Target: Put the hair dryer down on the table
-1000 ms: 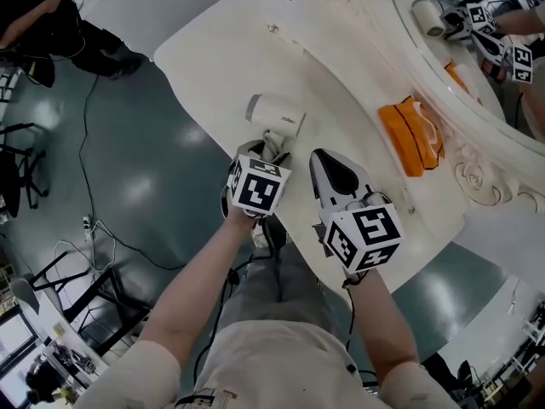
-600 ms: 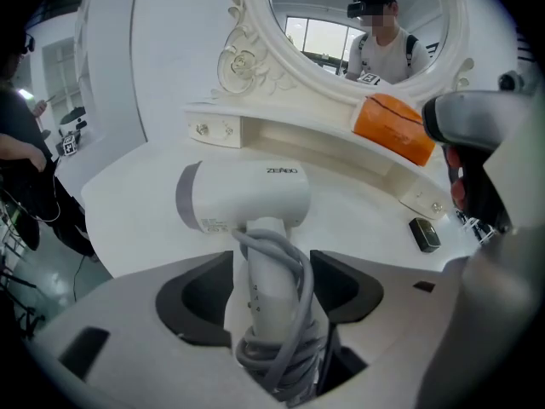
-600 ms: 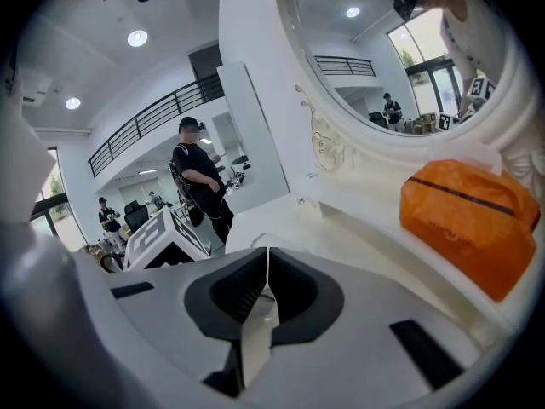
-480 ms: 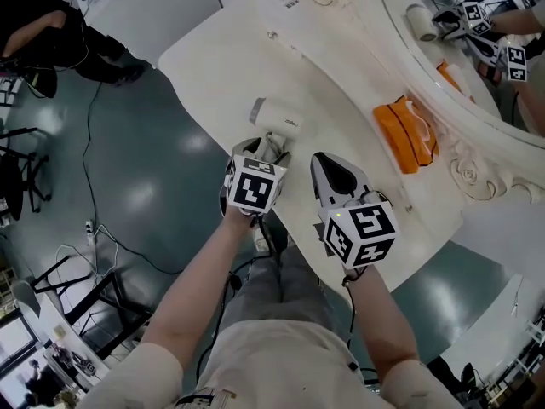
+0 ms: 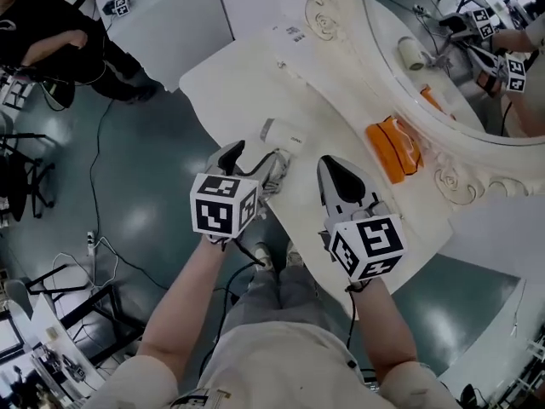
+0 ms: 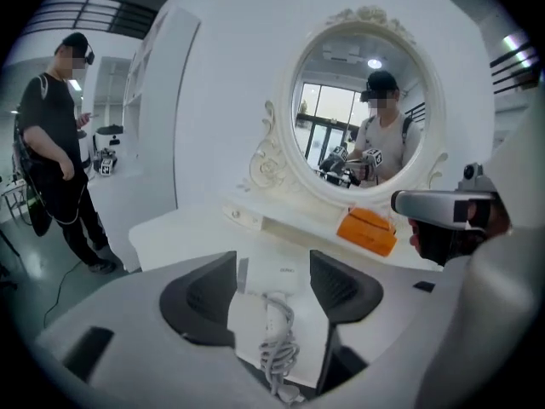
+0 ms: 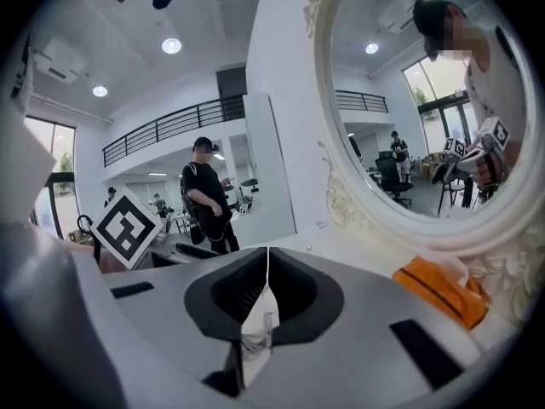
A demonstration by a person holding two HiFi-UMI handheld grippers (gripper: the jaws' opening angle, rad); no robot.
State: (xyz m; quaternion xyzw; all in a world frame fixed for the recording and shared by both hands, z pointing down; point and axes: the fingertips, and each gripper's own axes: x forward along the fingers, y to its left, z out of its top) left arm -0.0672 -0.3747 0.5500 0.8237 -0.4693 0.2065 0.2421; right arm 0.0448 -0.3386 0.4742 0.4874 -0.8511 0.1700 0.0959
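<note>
The white hair dryer [image 5: 284, 134] lies on the white dressing table [image 5: 243, 75] near its front edge, its handle and coiled cord pointing toward me. My left gripper [image 5: 252, 162] hovers just short of the handle. Its jaws stand wide open and do not touch the dryer. In the left gripper view the hair dryer [image 6: 274, 301] rests flat on the table beyond the spread dark pads [image 6: 201, 298], its cord bunched below. My right gripper [image 5: 341, 177] hangs over the table to the right, jaws shut on nothing. The right gripper [image 7: 267, 267] shows its tips meeting.
An orange pouch [image 5: 392, 147] lies at the foot of the ornate oval mirror [image 5: 443, 49] at the back right. A person in black [image 5: 51, 37] stands on the floor at the far left. Cables run across the floor [image 5: 94, 245] on the left.
The left gripper has let go of the dryer's handle, opened and drawn back to the left. The dryer stays on the table. The right gripper has hardly moved.
</note>
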